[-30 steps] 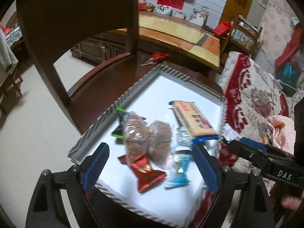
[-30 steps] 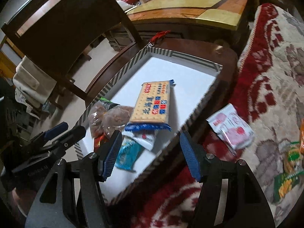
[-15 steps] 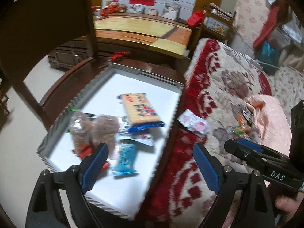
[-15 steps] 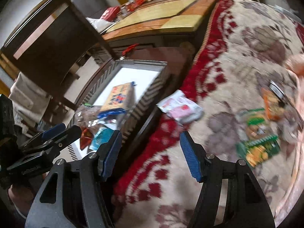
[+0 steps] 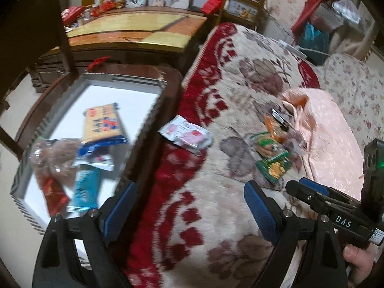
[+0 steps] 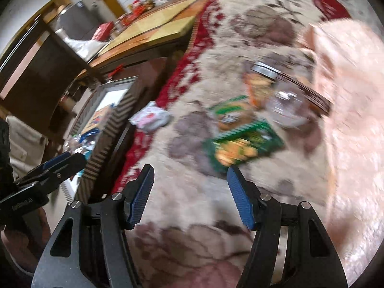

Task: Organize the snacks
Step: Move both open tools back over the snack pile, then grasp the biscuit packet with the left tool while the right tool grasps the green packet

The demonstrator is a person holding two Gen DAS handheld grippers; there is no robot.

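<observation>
Both views swung sofaward, right gripper (image 6: pixel 189 192) agape over green packet (image 6: pixel 242 144), tray (image 5: pixel 144 81) fuller leftward

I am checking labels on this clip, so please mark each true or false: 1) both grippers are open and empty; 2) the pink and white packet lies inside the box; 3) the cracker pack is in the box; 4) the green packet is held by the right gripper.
1) True. The left gripper and the right gripper are open with nothing between their fingers.
2) False. The pink and white packet lies on the blanket, outside the box.
3) True. The cracker pack lies in the box among other snacks.
4) False. The green packet lies on the blanket ahead of the open right gripper, not gripped.
</observation>
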